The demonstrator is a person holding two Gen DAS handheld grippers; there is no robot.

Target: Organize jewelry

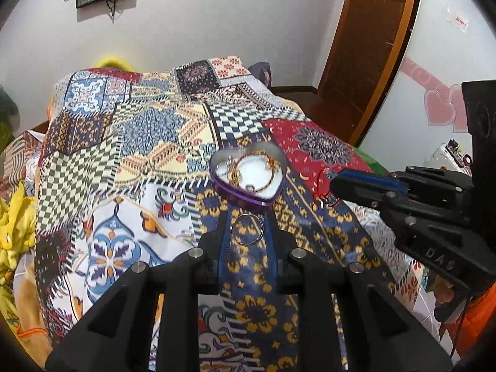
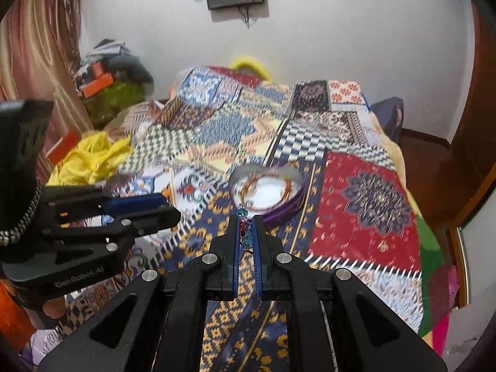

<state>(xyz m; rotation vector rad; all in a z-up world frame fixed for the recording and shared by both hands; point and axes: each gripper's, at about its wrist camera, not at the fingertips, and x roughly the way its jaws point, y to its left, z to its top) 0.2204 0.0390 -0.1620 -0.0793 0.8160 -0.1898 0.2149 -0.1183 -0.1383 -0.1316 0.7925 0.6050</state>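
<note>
Patchwork bedspread [image 1: 148, 142] everywhere below, busy with prints. Just ahead of both sets of jaws, a purple heart-shaped tin [image 1: 248, 197], lid off, white-lined, already carrying gold bangles [image 1: 263, 170] and what looks like a small ring.

Left gripper [image 1: 247, 228]: jaws narrowed to a small gap, pinching a thin silver hoop [image 1: 247, 228] by its sides between the blue pads, hoop upright, clear of the cloth, the tin just beyond the fingertips.

Right gripper [image 2: 247, 228]: jaws nearly together, clamped on a beaded piece with red thread and turquoise beads [image 2: 245, 228], one bead poking out past the tips, tin rim just ahead; view blurred, exact form hard to tell.

Step in hand, by the look of it: carrying both pieces to the tin. Next move likely calls for bringing each set of tips over the white lining, one at a time to avoid a clash, then easing the jaws apart so nothing snags on the bangles or the rim.
</note>
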